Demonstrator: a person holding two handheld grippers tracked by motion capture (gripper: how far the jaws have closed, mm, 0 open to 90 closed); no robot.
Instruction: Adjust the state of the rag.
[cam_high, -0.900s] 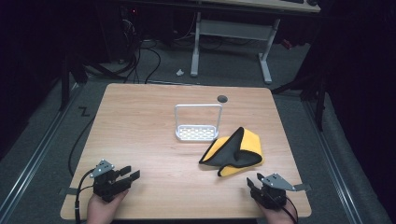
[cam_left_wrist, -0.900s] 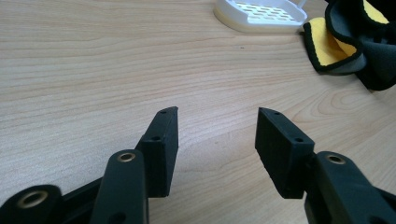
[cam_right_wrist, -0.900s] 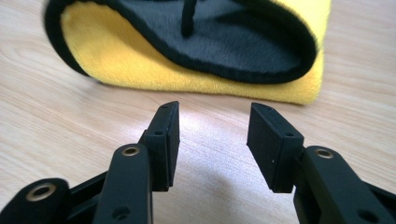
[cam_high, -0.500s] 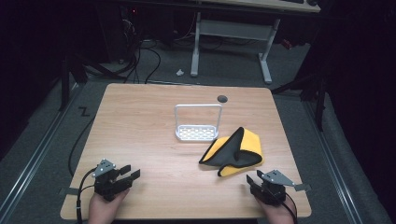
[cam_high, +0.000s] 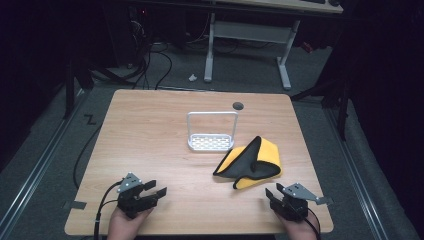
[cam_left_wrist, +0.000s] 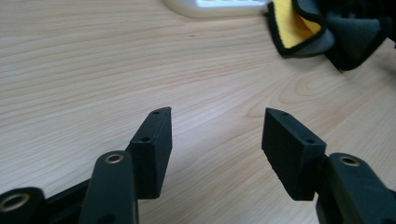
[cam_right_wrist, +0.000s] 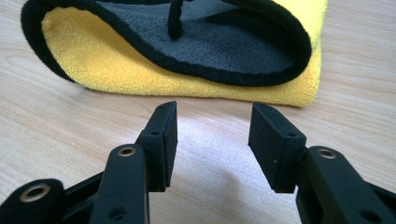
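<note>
The high view shows the right gripper (cam_high: 272, 194) held low over the near right corner of the desk (cam_high: 150, 135), its jaws apart with nothing between them, and the folded yellow and grey cloth (cam_high: 250, 162) lying just ahead of it and slightly to its left, close but not touching. In the right gripper view the right gripper (cam_right_wrist: 212, 126) points straight at the cloth (cam_right_wrist: 187, 56), which lies flat on the wood just beyond the jaw tips, its grey inner face turned up, black edging around it and the yellow layer underneath. The left gripper (cam_high: 155, 189) sits at the near left corner of the desk, its jaws also spread wide and holding nothing; the cloth is well off to its right and ahead. In the left gripper view the left gripper (cam_left_wrist: 217, 126) hovers over bare wood, with the cloth (cam_left_wrist: 322, 28) far ahead to the right and the edge of a white rack (cam_left_wrist: 219, 5) beside it. From above, that white rack (cam_high: 211, 142) stands beyond the cloth, just beside its far left corner.
</note>
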